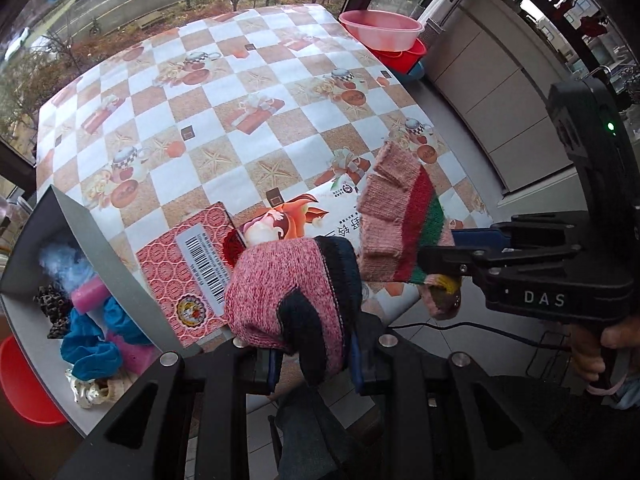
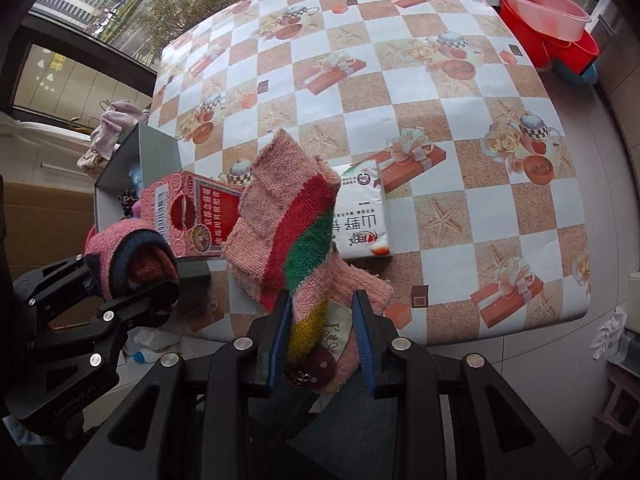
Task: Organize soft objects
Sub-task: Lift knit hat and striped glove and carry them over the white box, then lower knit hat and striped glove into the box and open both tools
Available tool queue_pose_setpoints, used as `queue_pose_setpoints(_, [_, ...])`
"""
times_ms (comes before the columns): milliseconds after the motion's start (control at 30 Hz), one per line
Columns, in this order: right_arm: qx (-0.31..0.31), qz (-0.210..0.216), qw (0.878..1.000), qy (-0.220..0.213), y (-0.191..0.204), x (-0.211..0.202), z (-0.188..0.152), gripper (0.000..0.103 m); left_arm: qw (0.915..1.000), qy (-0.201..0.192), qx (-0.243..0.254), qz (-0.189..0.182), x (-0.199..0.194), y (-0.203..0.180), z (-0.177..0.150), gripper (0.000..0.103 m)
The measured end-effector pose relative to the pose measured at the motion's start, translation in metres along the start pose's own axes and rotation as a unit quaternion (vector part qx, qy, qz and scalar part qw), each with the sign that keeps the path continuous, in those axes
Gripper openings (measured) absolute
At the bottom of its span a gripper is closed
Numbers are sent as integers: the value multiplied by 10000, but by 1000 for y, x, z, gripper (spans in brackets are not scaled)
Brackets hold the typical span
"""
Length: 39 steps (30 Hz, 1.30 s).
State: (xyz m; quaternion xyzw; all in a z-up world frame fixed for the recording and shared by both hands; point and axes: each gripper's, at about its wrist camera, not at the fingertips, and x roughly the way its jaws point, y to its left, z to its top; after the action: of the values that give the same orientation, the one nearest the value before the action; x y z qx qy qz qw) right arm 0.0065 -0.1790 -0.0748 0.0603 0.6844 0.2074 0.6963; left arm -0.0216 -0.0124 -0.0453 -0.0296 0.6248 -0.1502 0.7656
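Observation:
My left gripper (image 1: 316,360) is shut on a pink and navy knit sock (image 1: 288,292), held over the table's near edge; it also shows in the right wrist view (image 2: 132,264). My right gripper (image 2: 324,336) is shut on a striped pink, red, green and yellow knit glove (image 2: 288,232), which stands up above the fingers; the same glove shows in the left wrist view (image 1: 404,224). A grey open box (image 1: 100,256) at the left holds several soft items, blue, pink and leopard-print.
A red carton (image 1: 188,268) and a white packet (image 2: 360,208) lie on the checkered tablecloth (image 1: 240,92) near the front. Pink and red basins (image 1: 384,36) stand past the far right corner. A red stool (image 1: 24,384) sits below left.

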Motion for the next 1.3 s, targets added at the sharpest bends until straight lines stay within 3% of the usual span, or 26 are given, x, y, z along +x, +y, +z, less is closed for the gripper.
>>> queue_pose_setpoints(267, [-960,28,9953,-143,71,-13,-4,32,9968,-434,-656,140,-32,48,-27,28])
queue_pose_setpoints(467, [-1651,56,9862,-124,123,-7,-4,32,9897,-643,-1247,280,-48,86,-54,28])
queue_pose_setpoints(667, [-2341,45,9722,-53,173,4,-4,32,9776,-811,-1882,474,-63,125,-83,28])
queue_pose_setpoints(900, [-2869,121,9579,43,224,19,3,32,9578,-902,-2627,742,-72,169,-116,28])
queue_pose_setpoints(1300, [-3195,172,9470,299,280,50,24,32,9380,-976,-3173,994,-74,211,-131,28])
